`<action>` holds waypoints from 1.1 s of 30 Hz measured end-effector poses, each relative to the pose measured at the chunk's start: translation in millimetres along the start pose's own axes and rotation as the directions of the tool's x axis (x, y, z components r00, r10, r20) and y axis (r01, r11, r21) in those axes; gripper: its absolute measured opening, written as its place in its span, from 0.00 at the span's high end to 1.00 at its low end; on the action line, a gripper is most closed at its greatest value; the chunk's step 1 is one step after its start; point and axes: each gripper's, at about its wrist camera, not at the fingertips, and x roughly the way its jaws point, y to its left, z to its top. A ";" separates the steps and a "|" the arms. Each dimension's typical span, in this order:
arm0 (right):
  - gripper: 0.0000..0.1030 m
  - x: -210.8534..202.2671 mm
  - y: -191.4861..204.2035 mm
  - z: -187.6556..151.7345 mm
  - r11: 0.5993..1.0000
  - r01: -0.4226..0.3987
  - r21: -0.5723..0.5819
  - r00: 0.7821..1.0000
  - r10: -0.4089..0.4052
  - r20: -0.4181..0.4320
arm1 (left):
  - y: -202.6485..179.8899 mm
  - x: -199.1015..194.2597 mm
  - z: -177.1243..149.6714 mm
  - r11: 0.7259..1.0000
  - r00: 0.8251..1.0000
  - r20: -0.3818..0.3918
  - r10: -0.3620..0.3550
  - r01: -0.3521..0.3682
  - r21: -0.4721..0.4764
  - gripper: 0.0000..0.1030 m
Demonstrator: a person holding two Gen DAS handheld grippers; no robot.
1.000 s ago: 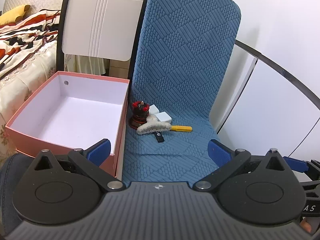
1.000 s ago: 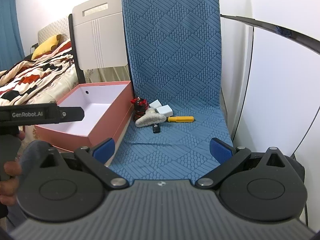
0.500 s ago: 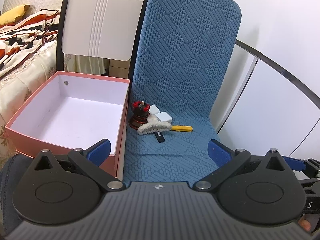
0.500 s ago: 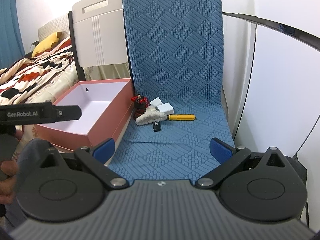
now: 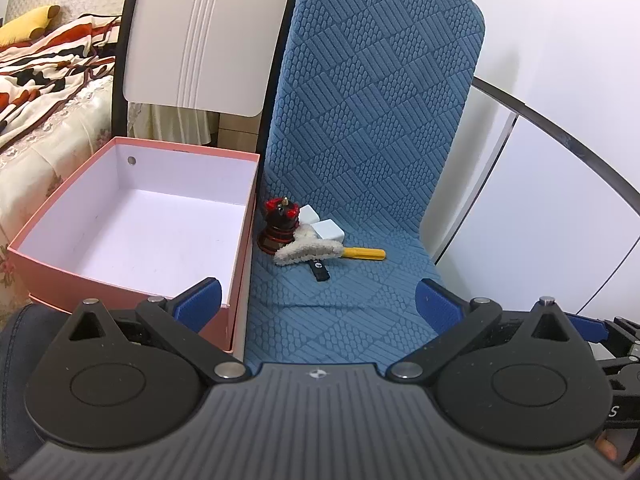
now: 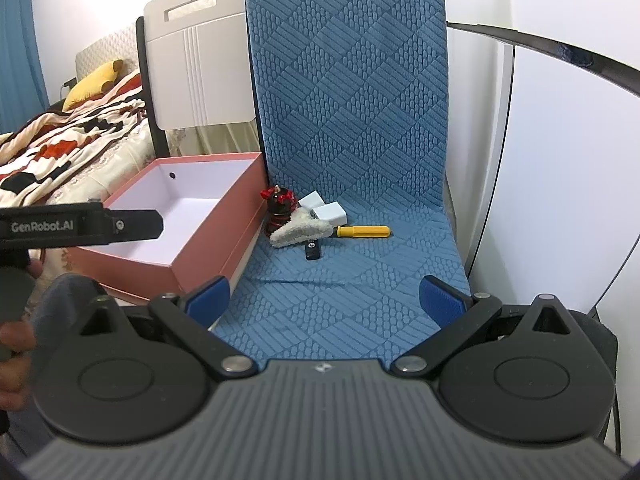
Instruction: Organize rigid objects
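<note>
yellow screwdriver (image 6: 363, 231) lies left-right, far ahead of the spread, empty right gripper (image 6: 325, 301); left gripper (image 5: 318, 302) equally spread.

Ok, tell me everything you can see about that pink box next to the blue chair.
The pink box is an open rectangular cardboard-looking box, salmon pink outside and plain white inside, with a small round hole high on its far wall. It holds nothing and has no lid on it. It appears to sit nested in a shallower pink tray, maybe its lid. It stands upright beside the blue cushion, its right wall along the cushion's edge, near the red-and-black object.
</note>
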 end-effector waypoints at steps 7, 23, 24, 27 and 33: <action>0.00 2.0 1.3 -0.5 1.000 0.000 0.002 1.000 0.000 -0.013 | 0.8 1.7 -1.7 1.000 1.000 -0.001 0.001 -0.001 0.000 0.00; 0.00 3.1 0.2 -4.7 1.000 0.005 0.000 1.000 -0.005 -0.013 | 3.0 7.6 -5.5 1.000 1.000 -0.016 0.005 -0.005 -0.004 0.00; 0.00 3.3 0.2 -5.0 1.000 0.006 -0.004 1.000 -0.006 -0.013 | 3.4 8.1 -5.7 1.000 1.000 -0.017 0.007 -0.007 -0.003 0.00; 0.00 4.6 -0.8 -5.1 1.000 0.004 0.005 1.000 -0.004 -0.019 | 4.0 9.4 -6.3 1.000 1.000 -0.018 0.010 -0.010 -0.004 0.00; 0.00 6.7 -2.5 -9.4 1.000 -0.003 0.023 1.000 0.004 -0.027 | 3.3 17.5 -7.4 1.000 1.000 -0.030 0.007 -0.007 0.008 0.00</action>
